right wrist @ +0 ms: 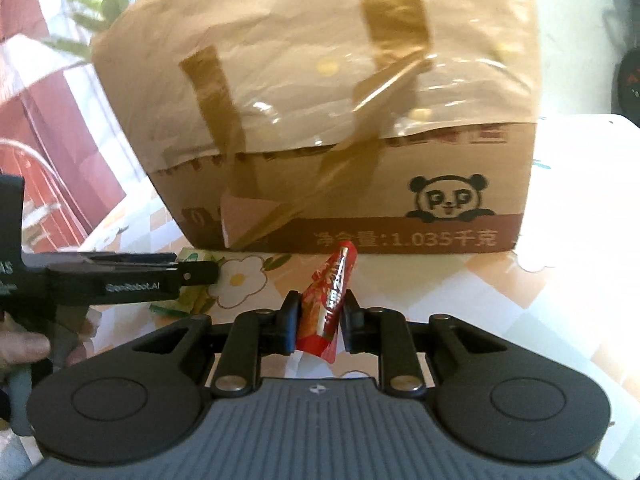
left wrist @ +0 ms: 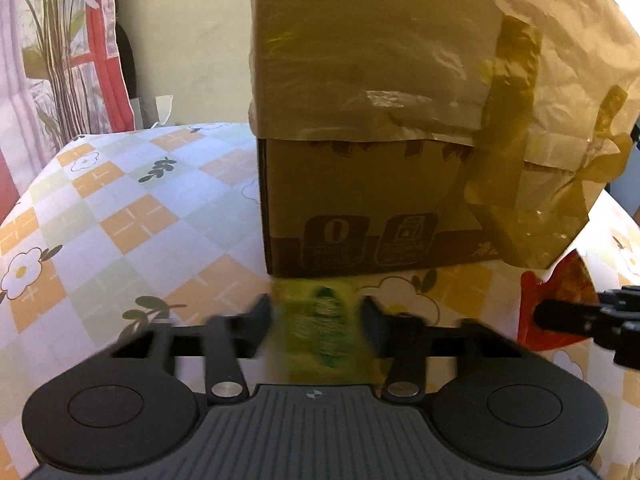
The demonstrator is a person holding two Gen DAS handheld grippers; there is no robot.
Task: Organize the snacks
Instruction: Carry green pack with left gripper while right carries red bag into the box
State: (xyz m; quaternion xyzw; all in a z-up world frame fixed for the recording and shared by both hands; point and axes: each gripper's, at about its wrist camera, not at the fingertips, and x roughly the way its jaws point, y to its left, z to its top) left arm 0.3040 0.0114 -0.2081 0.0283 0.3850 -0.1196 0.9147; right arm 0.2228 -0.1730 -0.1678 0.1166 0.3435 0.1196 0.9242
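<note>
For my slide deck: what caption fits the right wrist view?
Right hand-held gripper shut on red snack packet before a taped cardboard box.

1. My right gripper (right wrist: 319, 318) pinches a red snack packet (right wrist: 329, 300), tilted upright
2. A taped cardboard box (right wrist: 340, 128) stands just behind it on the floral tablecloth (right wrist: 460, 280)
3. My left gripper (right wrist: 200, 273) reaches over a green packet (right wrist: 192, 300)

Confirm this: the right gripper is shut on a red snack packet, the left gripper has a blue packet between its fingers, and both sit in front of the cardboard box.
One detail is wrong: the packet at the left gripper is green, not blue, as the left wrist view shows. The rest stands: the right gripper is shut on the red snack packet, and both sit in front of the cardboard box.
</note>
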